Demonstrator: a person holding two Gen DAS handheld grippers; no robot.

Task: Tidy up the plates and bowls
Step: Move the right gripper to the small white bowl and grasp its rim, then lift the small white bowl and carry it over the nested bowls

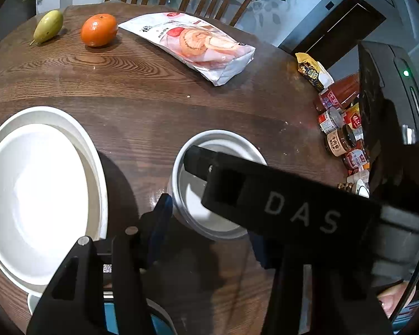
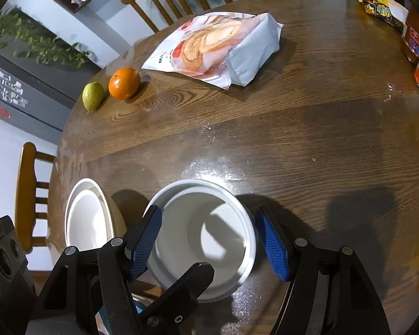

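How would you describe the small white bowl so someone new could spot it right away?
On the round wooden table, look to the near edge, this side of the snack bag. The small white bowl sits alone between the blue pads, right of the wider stacked white dishes; it is deeper and straight-walled.

bare table [image 2: 293, 139] centre | jars [image 1: 338, 128] crowd right edge
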